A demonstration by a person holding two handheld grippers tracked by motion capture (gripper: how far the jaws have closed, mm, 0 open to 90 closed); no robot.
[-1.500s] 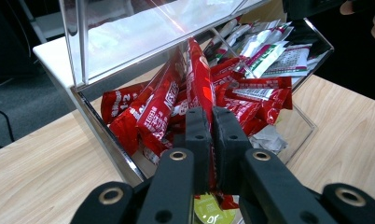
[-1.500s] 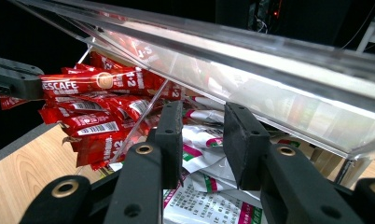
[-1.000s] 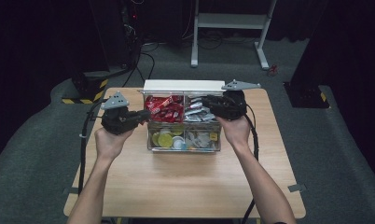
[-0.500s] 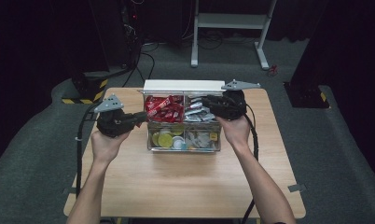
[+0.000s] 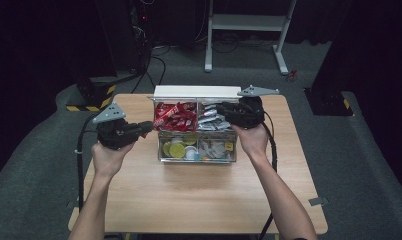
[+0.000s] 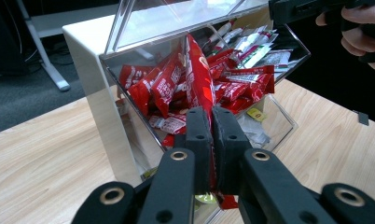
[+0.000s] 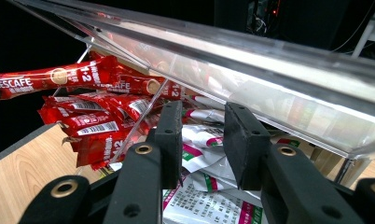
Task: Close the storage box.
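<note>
High view: clear box (image 5: 196, 152) mid-desk (image 5: 189, 200); left tool (image 5: 148, 127) at its left side, right tool (image 5: 224, 109) at the lid

Left gripper view: left tool (image 6: 212, 122) pressed together on one red sachet (image 6: 198, 79), partly drawn out; removal unfinished

Right gripper view: right tool (image 7: 202, 135) part spread beneath the raised lid (image 7: 251, 70), apparently propping it

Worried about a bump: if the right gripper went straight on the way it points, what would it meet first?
Probably the white and green sachets in the clear organizer box, straight ahead between the right gripper jaws. The tilted clear lid sits just above that line, so it might graze first; depth is unclear.
</note>
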